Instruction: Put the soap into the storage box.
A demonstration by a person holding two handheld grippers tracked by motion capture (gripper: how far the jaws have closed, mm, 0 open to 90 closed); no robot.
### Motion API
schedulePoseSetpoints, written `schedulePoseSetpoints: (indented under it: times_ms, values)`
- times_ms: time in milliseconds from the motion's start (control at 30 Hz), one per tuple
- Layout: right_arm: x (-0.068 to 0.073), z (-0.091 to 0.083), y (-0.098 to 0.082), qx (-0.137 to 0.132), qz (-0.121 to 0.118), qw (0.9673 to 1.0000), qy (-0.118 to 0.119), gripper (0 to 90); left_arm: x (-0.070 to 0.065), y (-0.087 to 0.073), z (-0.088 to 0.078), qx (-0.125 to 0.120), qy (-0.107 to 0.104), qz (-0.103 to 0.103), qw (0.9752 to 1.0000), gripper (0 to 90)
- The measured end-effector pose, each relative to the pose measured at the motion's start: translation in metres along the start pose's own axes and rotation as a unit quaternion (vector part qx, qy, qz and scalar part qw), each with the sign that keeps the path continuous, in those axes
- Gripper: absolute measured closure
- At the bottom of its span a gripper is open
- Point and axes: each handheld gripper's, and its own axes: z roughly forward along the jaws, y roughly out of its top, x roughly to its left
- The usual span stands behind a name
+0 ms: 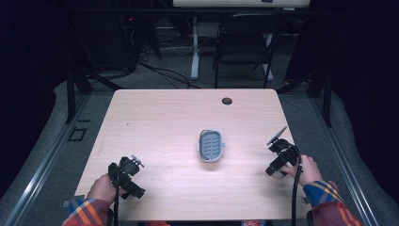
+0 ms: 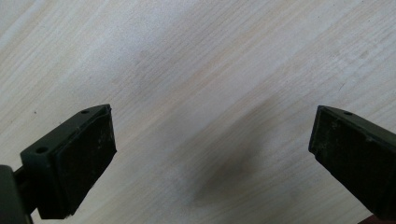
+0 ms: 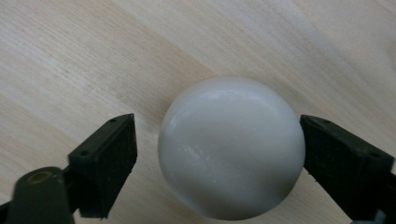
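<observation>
a: item one, white rounded piece [image 3: 232, 148] (looks like a smooth soap bar or ball, cannot tell which). where does it stand?

b: on the wooden surface [image 1: 164, 122], toward the person's right edge, between the jaws of the right tongs [image 3: 218, 161]. in the right gripper view the far jaw touches its side; the near jaw stands just off it, with a sliver of wood showing between. partly closed around it, then, not yet clamped.

a: item two, grey slotted dish [image 1: 211, 145]?

b: mid-surface, well apart from both hands, nothing lying in it as far as the high view tells.

a: item three, left tongs [image 2: 210, 158]?

b: wide open, bare wood between the jaws, nothing held. in the high view they sit near the person's left corner, low over the surface.

a: progress entry?

b: my judgement: early. reach made, jaws placed either side of the white piece. left to do: finish the squeeze, lift, carry it across to the grey dish (the likely home for it) and set it down. nothing has been delivered yet.
</observation>
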Motion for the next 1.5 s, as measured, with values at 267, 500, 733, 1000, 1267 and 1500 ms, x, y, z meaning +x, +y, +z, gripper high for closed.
schedulePoseSetpoints:
  times_ms: [267, 500, 733, 1000, 1267, 1500]
  values:
    - [0.0011, 0.0031, -0.0004, 0.001, 0.002, 1.0000, -0.004, 19.4, -0.0001, 0.0000, 0.0000, 0.000, 0.000, -0.001, 1.0000, 0.2]
    - [0.0033, 0.0074, -0.0014, -0.008, 0.013, 0.9999, -0.004, 23.0, -0.0002, 0.0000, -0.0001, 0.000, 0.000, 0.000, 1.0000, 0.2]
    - [0.0024, 0.0061, 0.0006, 0.014, -0.001, 0.9998, -0.010, 23.7, -0.0001, -0.0001, 0.0000, 0.000, 0.000, 0.000, 1.0000, 0.2]
    - [0.0041, 0.0094, -0.0002, 0.000, 0.011, 0.9999, -0.008, 24.0, -0.0002, 0.0000, -0.0001, 0.000, 0.000, 0.000, 1.0000, 0.2]
    - [0.0057, 0.0091, 0.0009, 0.005, 0.000, 0.9999, -0.009, 24.0, -0.0001, 0.0000, -0.0001, 0.000, 0.000, 0.000, 1.0000, 0.2]
    - [0.0050, 0.0043, 0.0019, 0.018, -0.011, 0.9996, -0.016, 24.1, -0.0002, 0.0000, -0.0001, -0.001, 0.000, 0.000, 1.0000, 0.2]
